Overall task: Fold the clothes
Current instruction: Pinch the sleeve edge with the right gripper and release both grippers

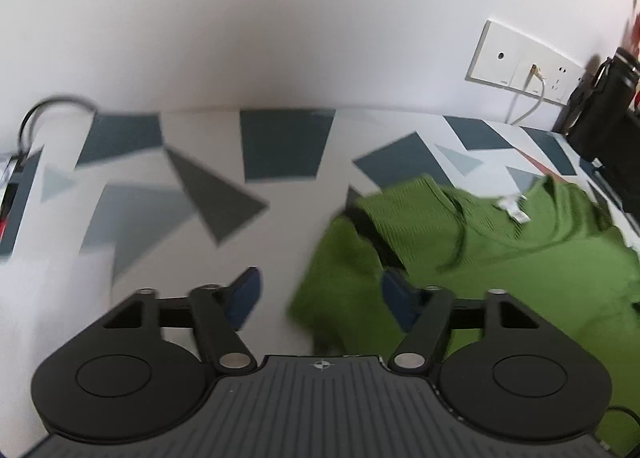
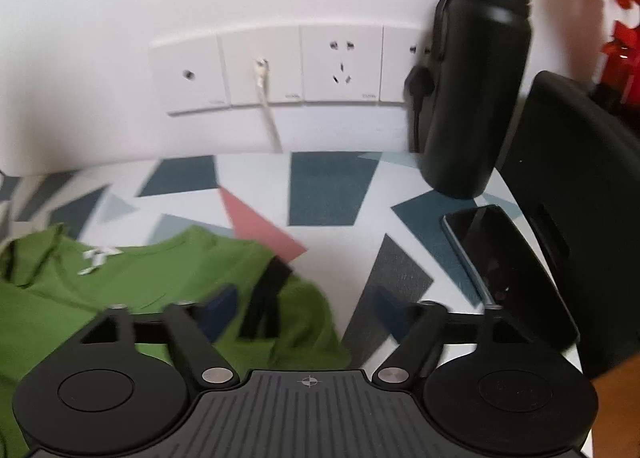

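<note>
Both grippers are hanging with their jaws apart and nothing between them. Left gripper [image 1: 318, 294] is facing the patterned tablecloth [image 1: 280, 218], with the green garment [image 1: 500, 258] lying ahead and to its right; its right fingertip is showing against the cloth's near edge, though contact cannot be confirmed. Right gripper [image 2: 302, 310] is meeting the same garment [image 2: 140, 282] ahead and to its left, its left fingertip over the fabric and its right fingertip over bare tablecloth [image 2: 332, 186].

The garment is lying spread with its neckline and white label [image 1: 514, 210] turned up. A sleeve with a black stripe [image 2: 268, 298] is sitting doubled in on each side, which suggests some folding is in place. No compact, finished bundle is showing, so the body is judged as remaining to be folded, though much of it is lying out of view.

Beyond the right gripper, a black bottle [image 2: 476, 78] and a phone [image 2: 508, 270] are sitting well apart from the garment.
</note>
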